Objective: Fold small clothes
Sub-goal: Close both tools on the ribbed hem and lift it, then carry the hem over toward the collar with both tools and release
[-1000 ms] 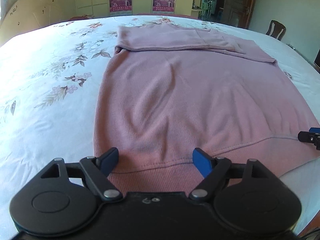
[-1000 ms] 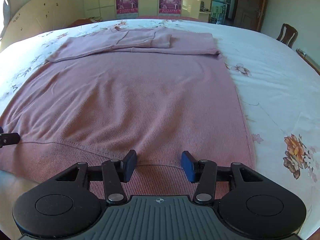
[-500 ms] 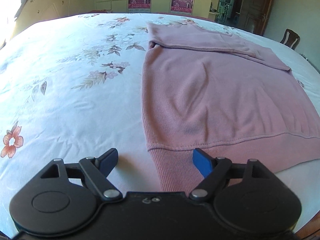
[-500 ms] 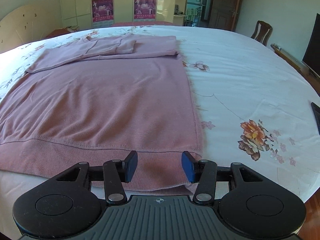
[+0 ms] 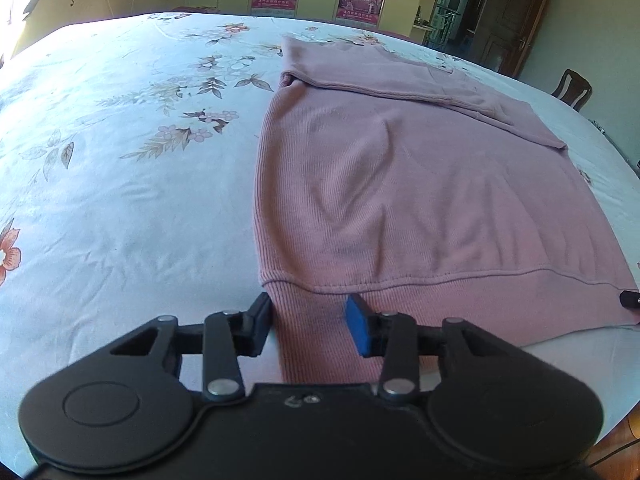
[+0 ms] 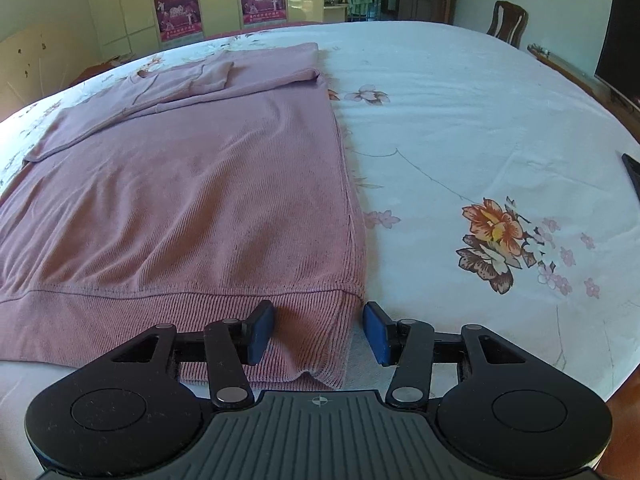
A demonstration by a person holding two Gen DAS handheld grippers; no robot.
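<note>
A pink ribbed sweater (image 5: 400, 200) lies flat on the bed, sleeves folded across its top, hem towards me. My left gripper (image 5: 308, 322) sits at the hem's bottom-left corner. Its jaws are closing, with the ribbed hem corner lying between them and a gap still showing by the blue pad (image 5: 356, 330). In the right wrist view the sweater (image 6: 180, 200) fills the left half. My right gripper (image 6: 319, 330) stands open astride the hem's bottom-right corner, not pinching the fabric. A tip of the right gripper (image 5: 630, 300) shows at the far right of the left wrist view.
The bed wears a white floral sheet (image 5: 120, 200), bare to the left of the sweater and to its right (image 6: 480, 140). A dark flat object (image 6: 632, 168) lies at the bed's right edge. A wooden chair (image 6: 506, 20) and a dark screen (image 6: 624, 40) stand beyond.
My left gripper slid left along the hem to its left corner and its jaws narrowed. My right gripper slid right along the hem to the right corner, jaws unchanged.
</note>
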